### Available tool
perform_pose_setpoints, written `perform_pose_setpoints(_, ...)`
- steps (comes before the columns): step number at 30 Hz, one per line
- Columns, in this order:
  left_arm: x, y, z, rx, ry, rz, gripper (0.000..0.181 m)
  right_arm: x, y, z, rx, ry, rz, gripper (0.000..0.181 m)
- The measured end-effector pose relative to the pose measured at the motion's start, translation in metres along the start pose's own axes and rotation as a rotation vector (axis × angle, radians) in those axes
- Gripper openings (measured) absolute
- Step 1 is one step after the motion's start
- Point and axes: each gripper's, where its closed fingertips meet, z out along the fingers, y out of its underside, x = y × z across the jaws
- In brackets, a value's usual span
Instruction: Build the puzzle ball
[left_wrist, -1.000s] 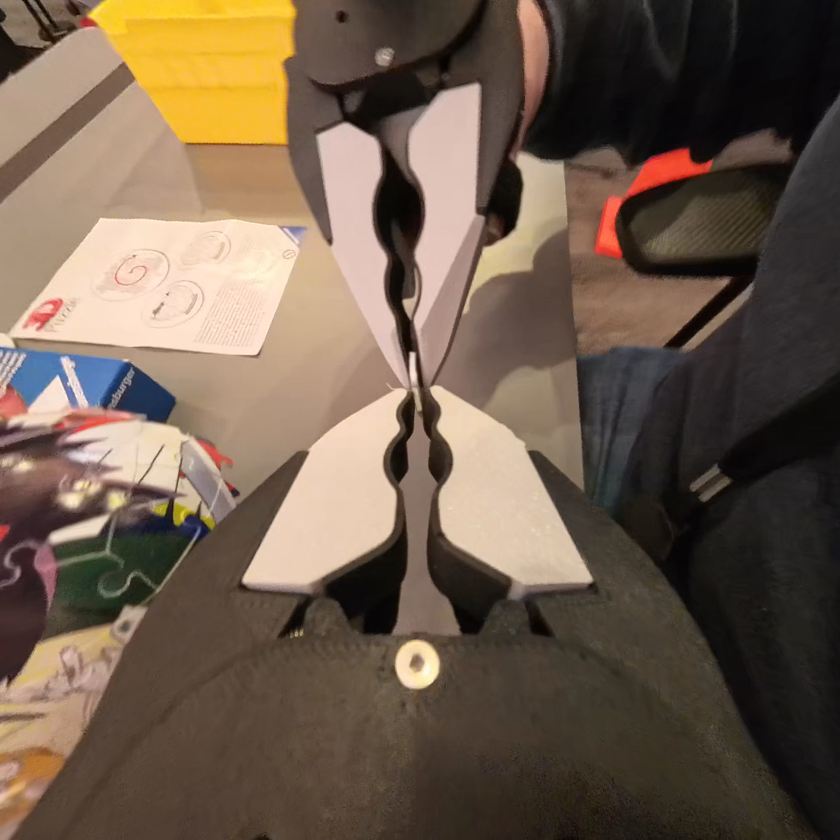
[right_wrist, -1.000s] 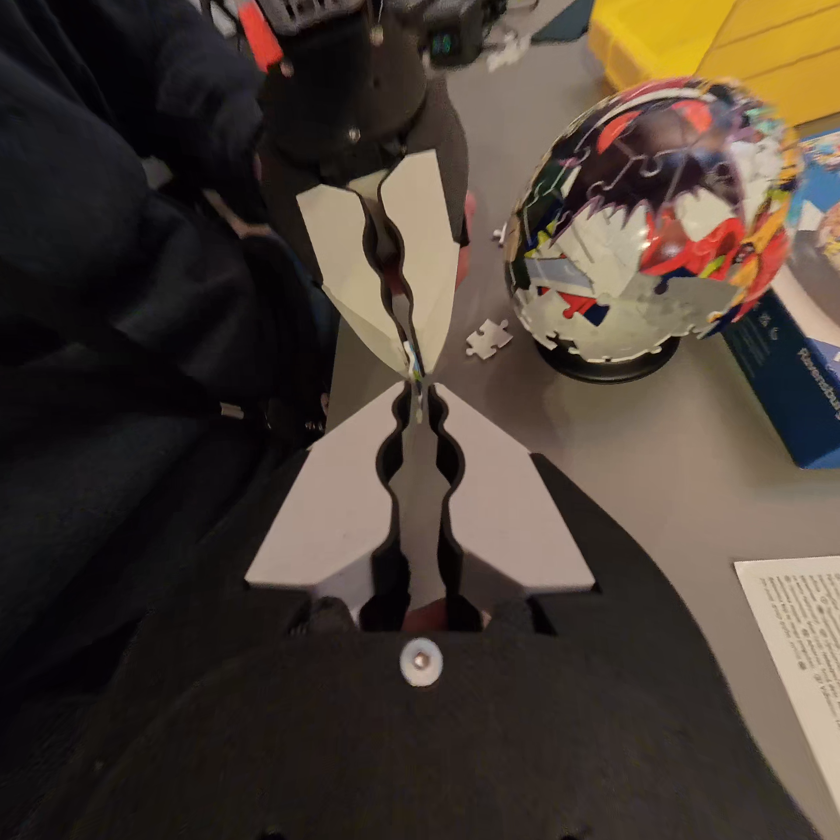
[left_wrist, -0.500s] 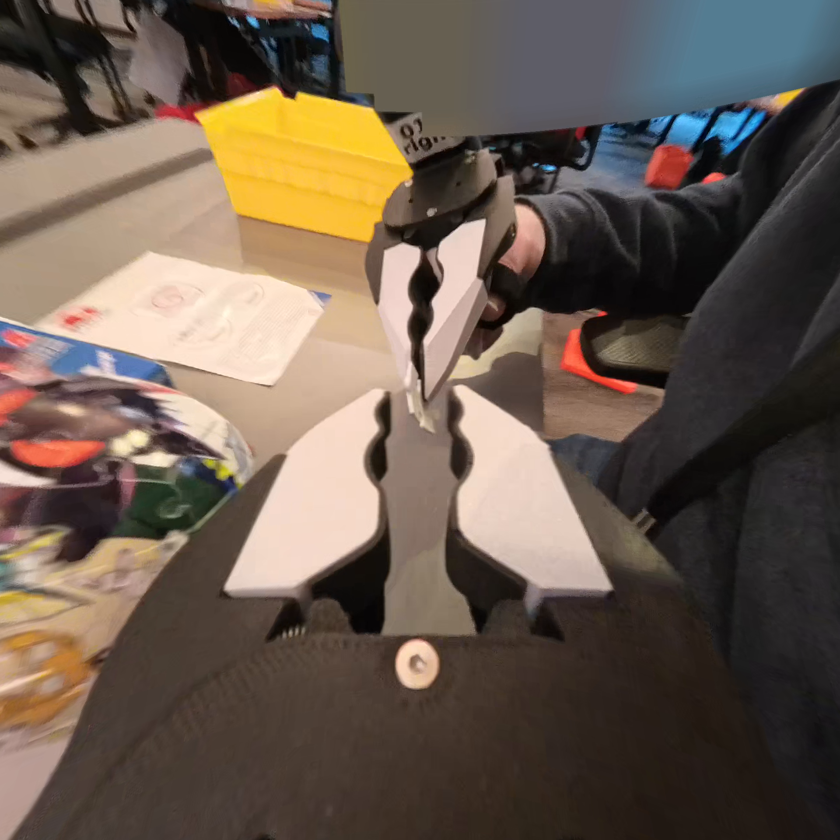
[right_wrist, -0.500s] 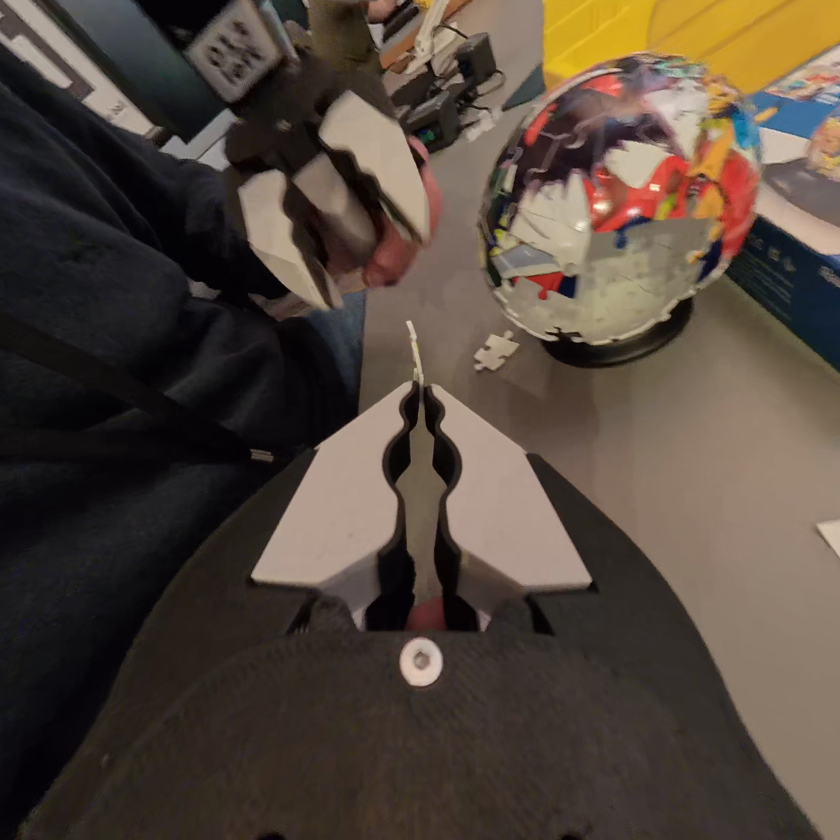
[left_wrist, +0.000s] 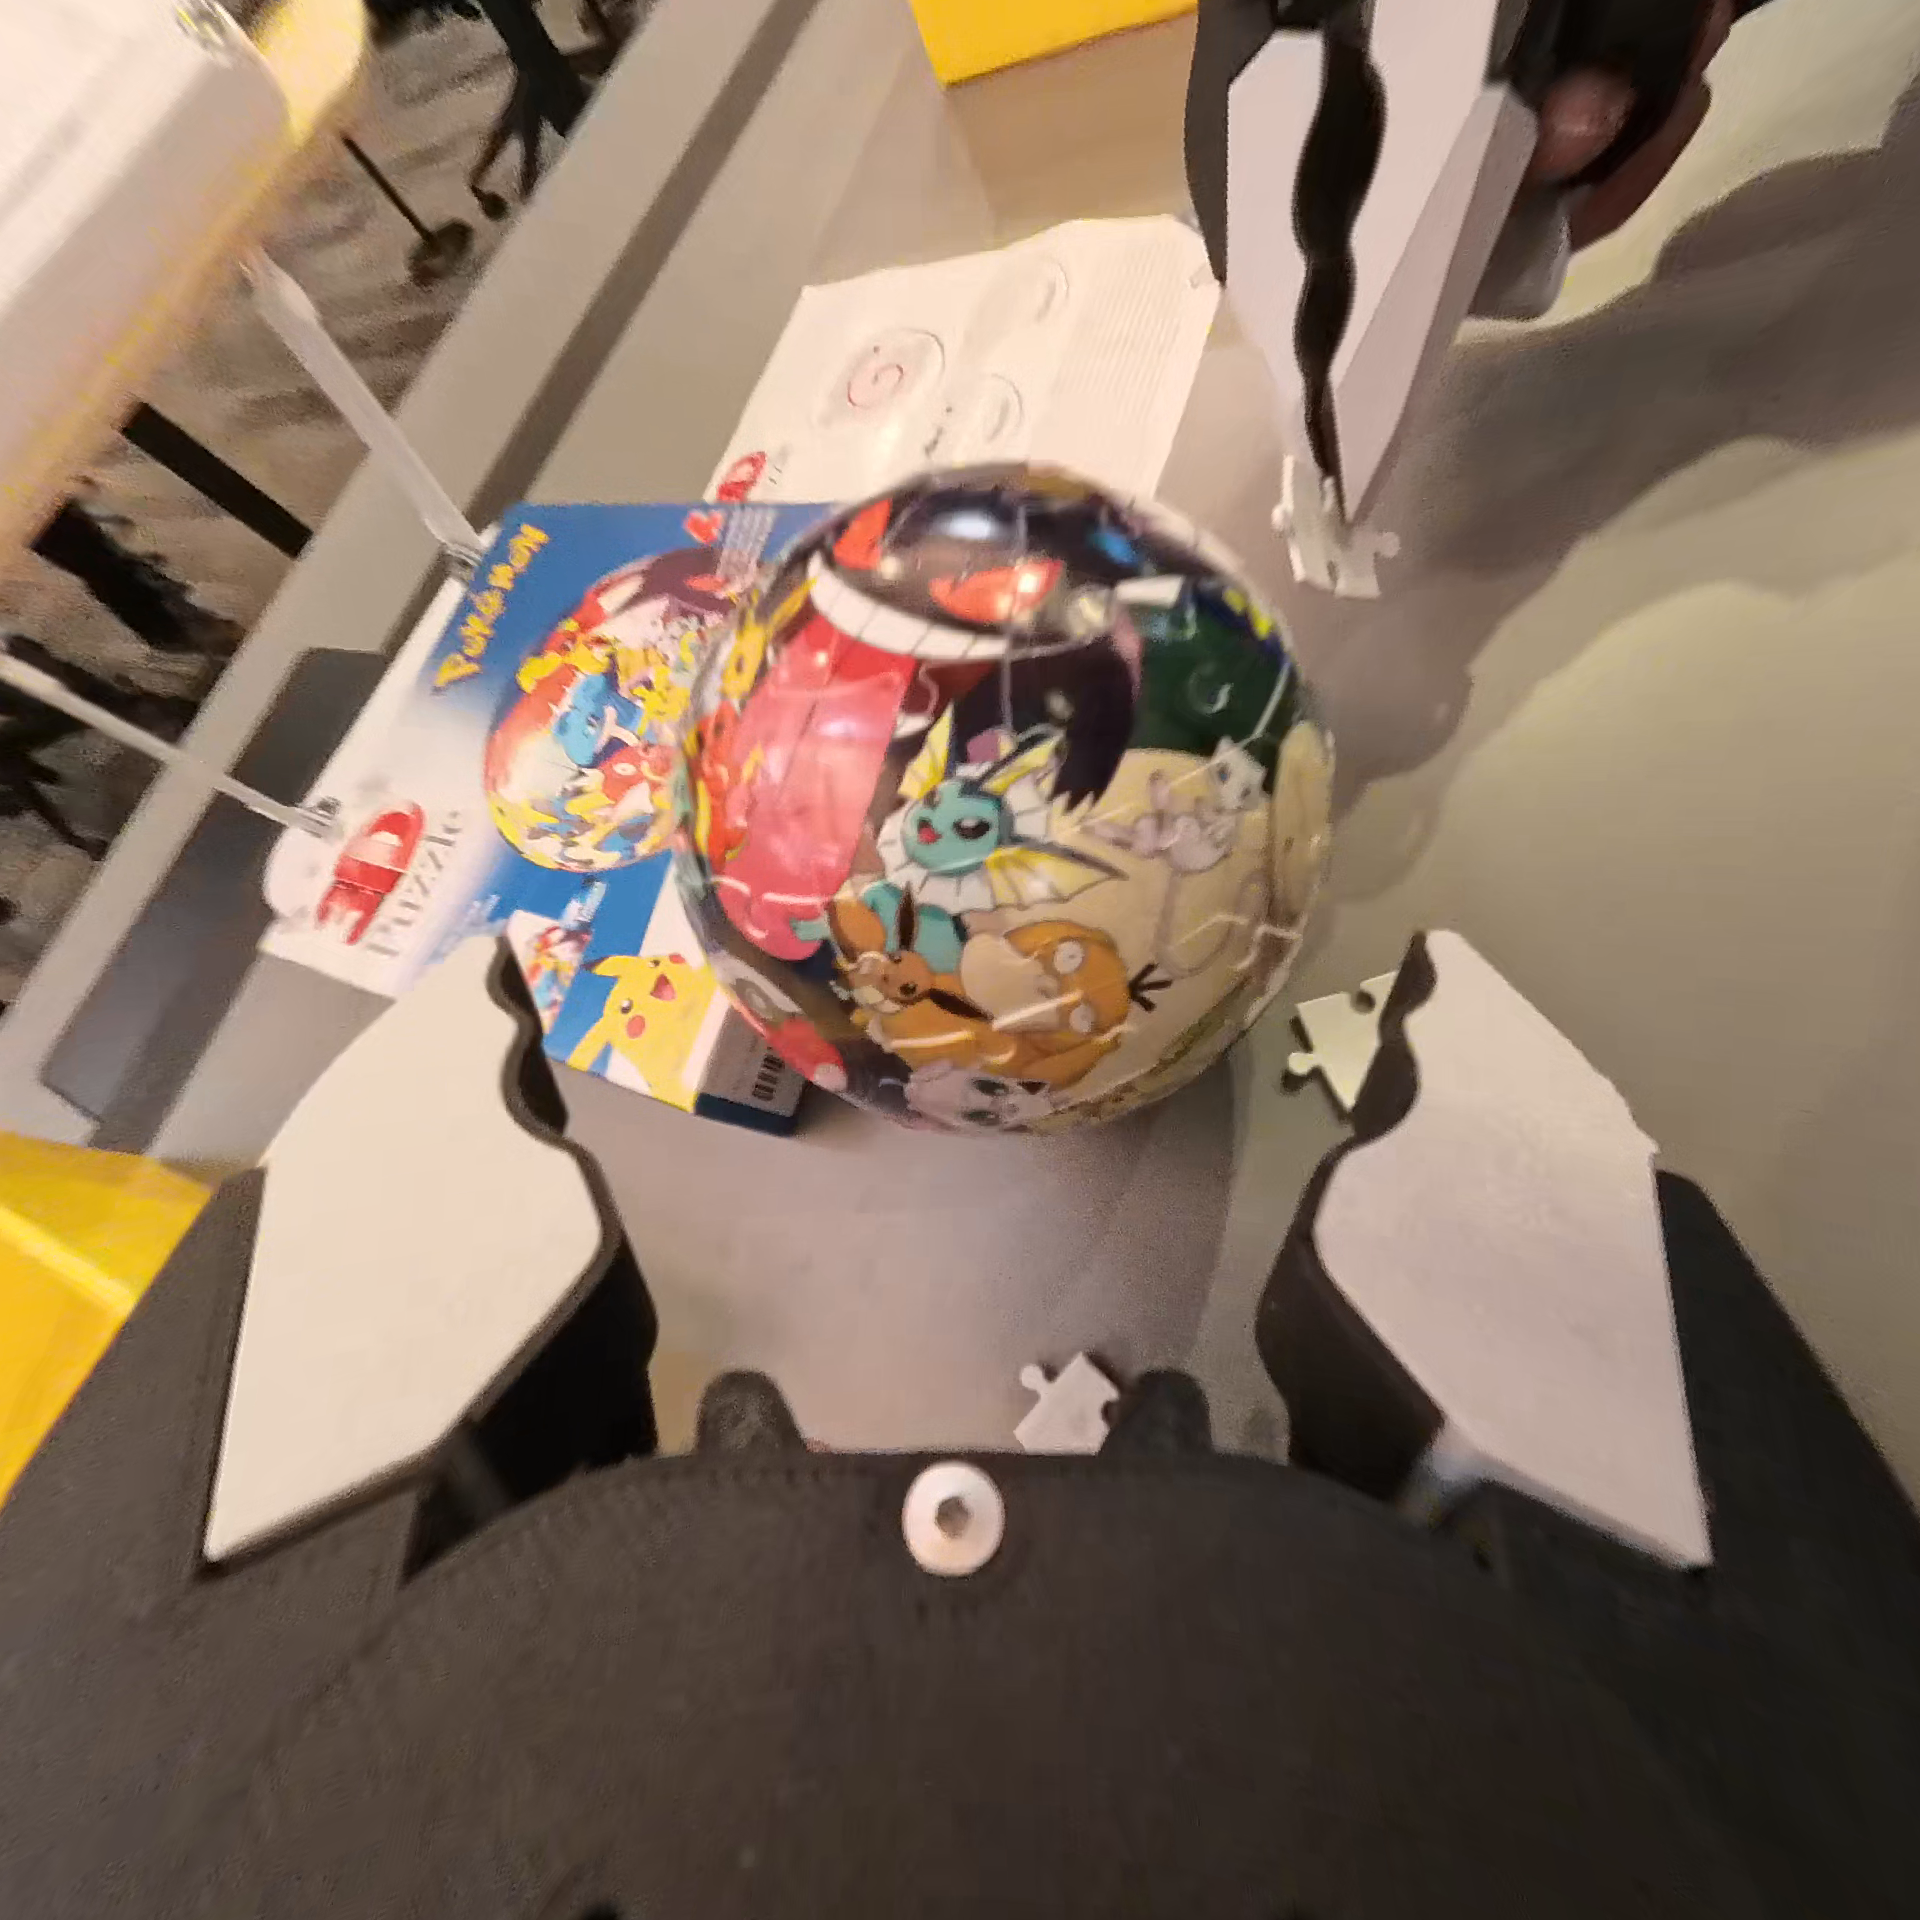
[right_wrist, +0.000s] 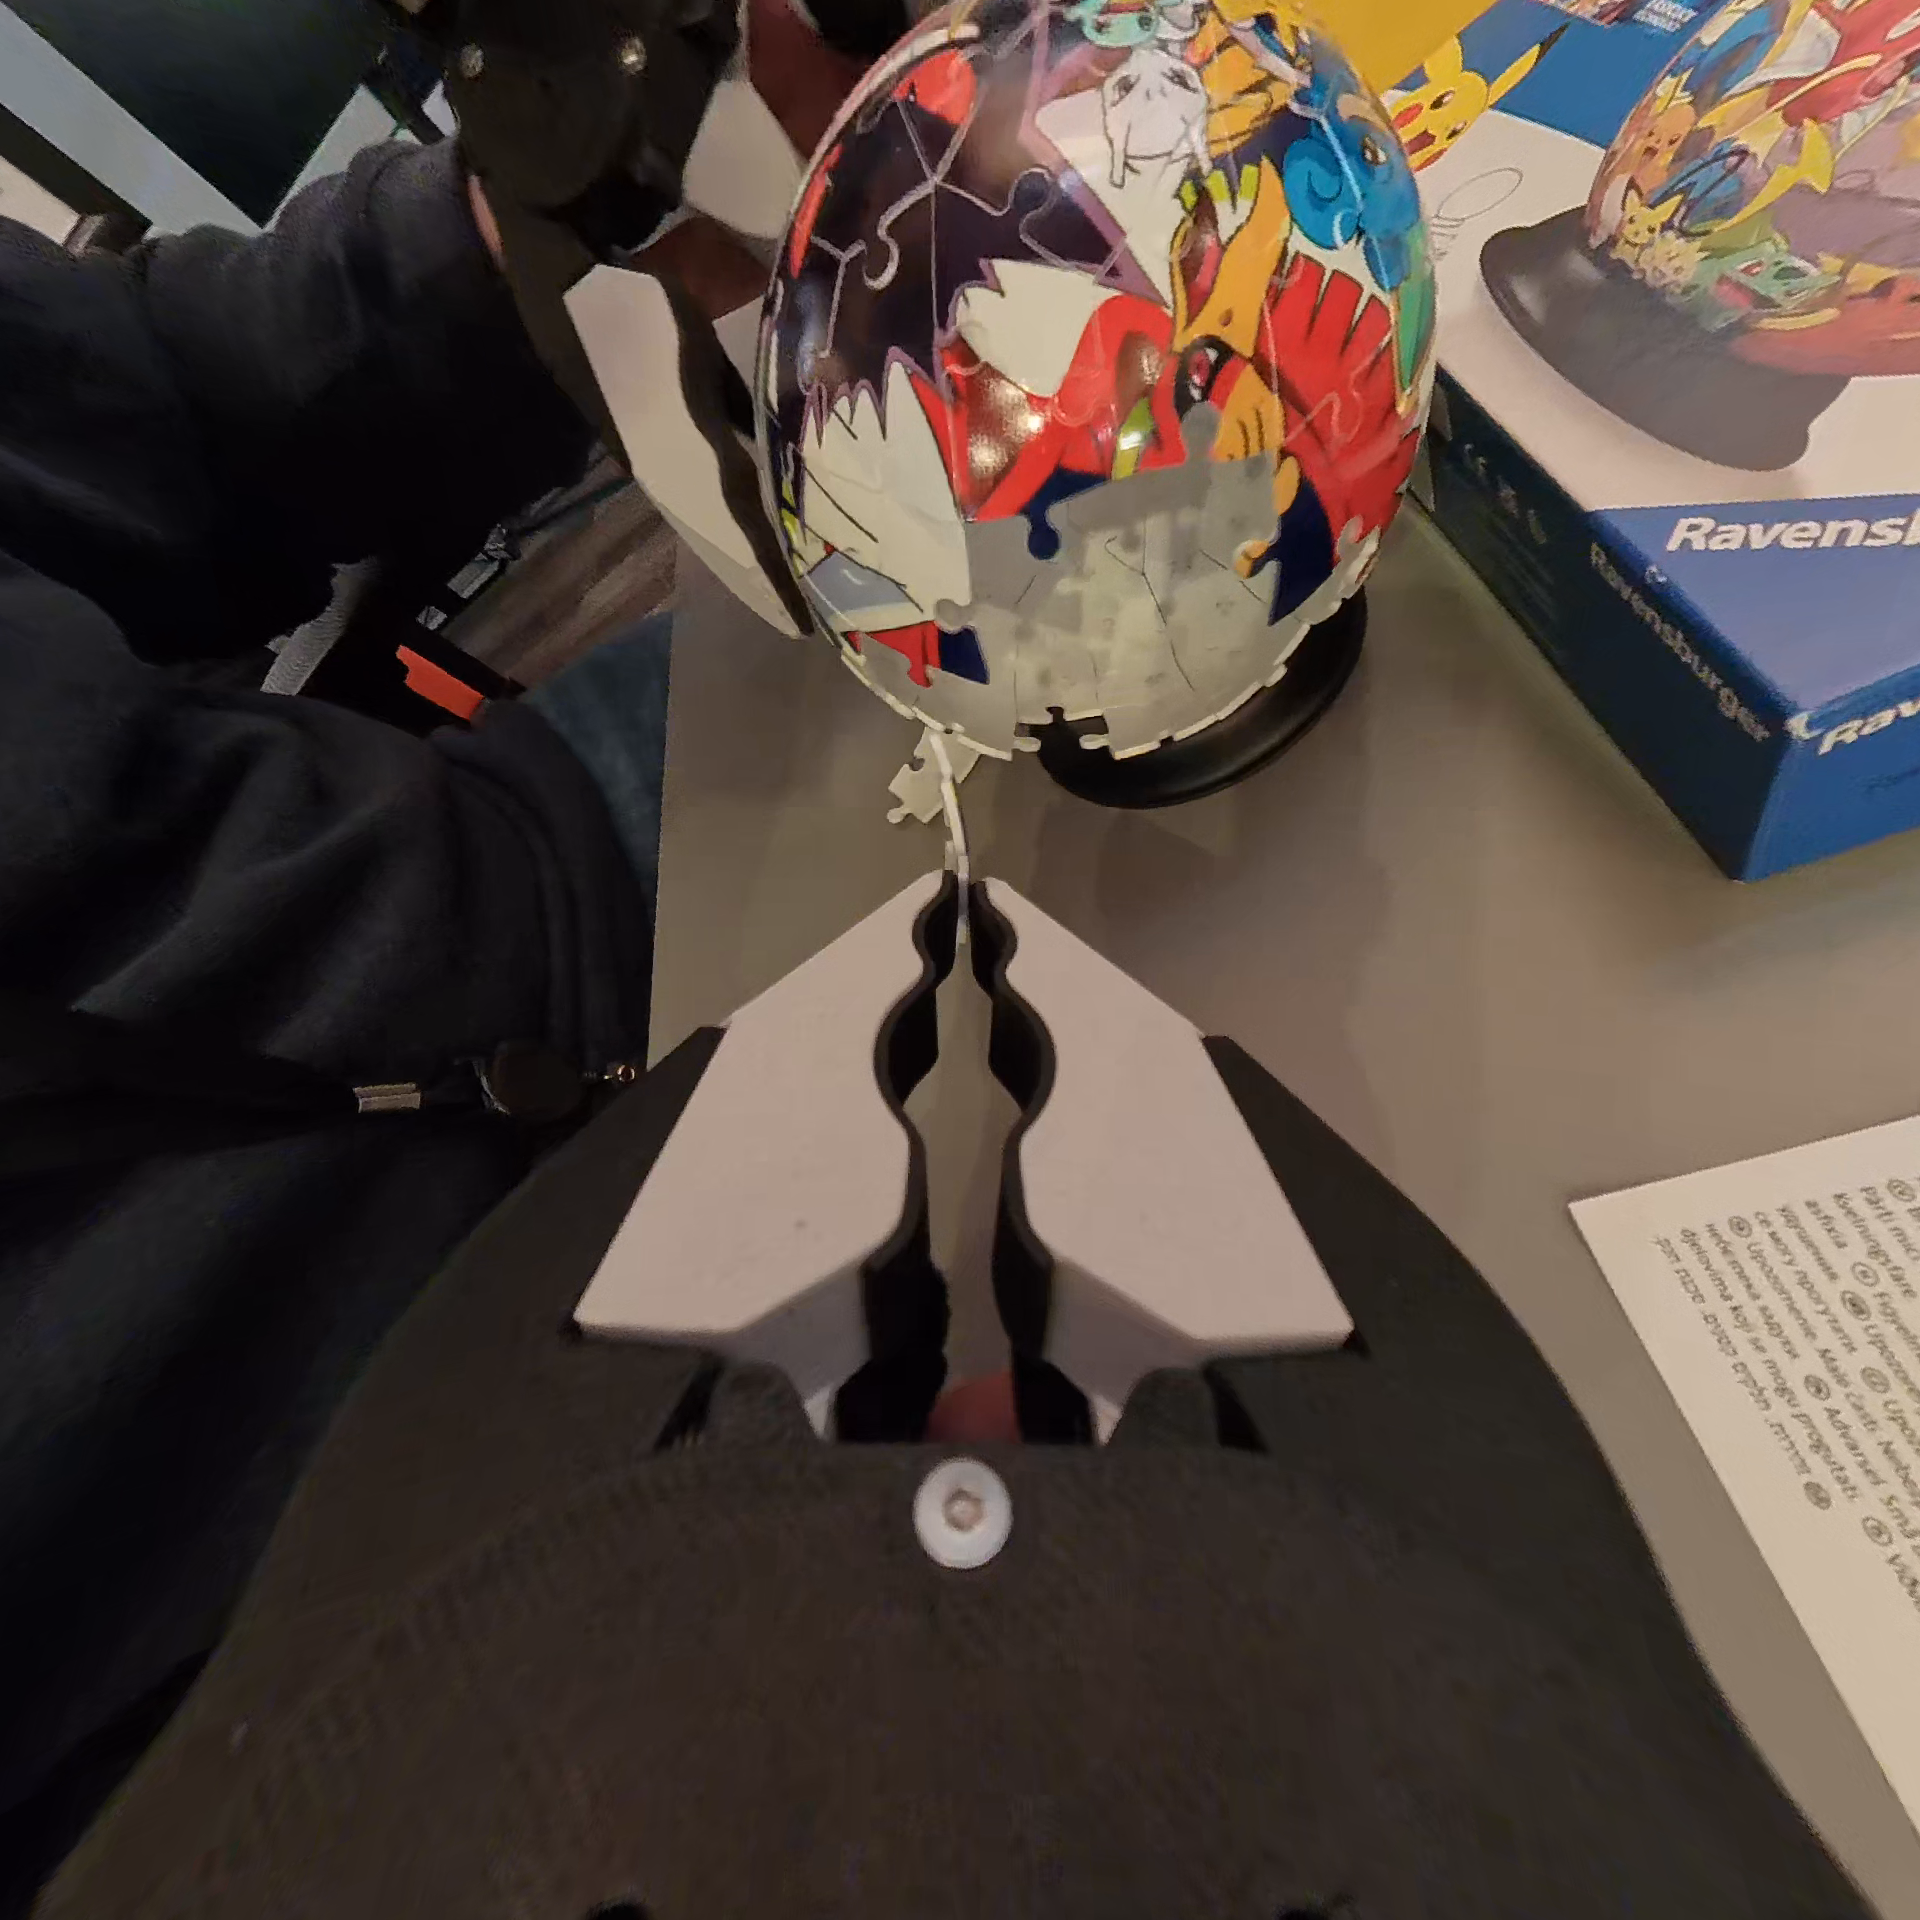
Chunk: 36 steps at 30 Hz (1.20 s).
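The colourful puzzle ball (left_wrist: 997, 800) stands on a black stand (right_wrist: 1226, 727) on the grey table. Its lower part shows grey backs of pieces (right_wrist: 1122, 613). My left gripper (left_wrist: 961, 951) is wide open and empty, its fingers astride the near side of the ball without touching it. One left finger (right_wrist: 665, 416) shows beside the ball in the right wrist view. My right gripper (right_wrist: 961, 894) is shut on a white puzzle piece (right_wrist: 954, 831), held edge-on just below the ball's lower edge. It also shows in the left wrist view (left_wrist: 1335, 478), holding the piece (left_wrist: 1330, 540).
The blue puzzle box (left_wrist: 499, 790) lies behind the ball and shows in the right wrist view (right_wrist: 1714, 540). A white instruction sheet (left_wrist: 987, 364) lies beyond. Two loose pieces (left_wrist: 1340, 1039) (left_wrist: 1070, 1403) lie by the ball. Yellow bins (left_wrist: 1039, 42) stand at the table's far end.
My left gripper let go of the piece, opened wide and swung over to the ball. My right gripper kept the piece and carried it to the ball's lower edge.
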Motion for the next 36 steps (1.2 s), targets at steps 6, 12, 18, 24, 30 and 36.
perform_pose_setpoints(6, 0.007, 0.015, 0.023, -0.030, 0.158, -0.016, 0.145, 0.005, 0.005, 0.002, -0.003, -0.003, 0.022, 0.000)
perform_pose_setpoints(12, 0.006, 0.011, 0.030, 0.000, 0.166, -0.003, 0.132, 0.009, 0.006, 0.002, -0.008, -0.005, 0.026, 0.000)
perform_pose_setpoints(18, 0.005, 0.008, 0.029, 0.018, 0.125, 0.073, 0.131, 0.012, 0.002, 0.003, -0.007, -0.005, 0.020, 0.000)
perform_pose_setpoints(24, 0.006, 0.001, 0.026, 0.054, 0.104, 0.136, 0.130, 0.015, 0.003, 0.006, -0.017, -0.006, 0.023, 0.000)
perform_pose_setpoints(30, 0.006, 0.000, 0.023, 0.111, 0.098, 0.170, 0.130, 0.019, 0.001, 0.012, -0.035, -0.001, 0.017, 0.000)
perform_pose_setpoints(36, 0.002, 0.005, 0.017, 0.164, 0.082, 0.150, 0.130, 0.022, 0.000, 0.018, -0.066, -0.003, 0.010, 0.000)
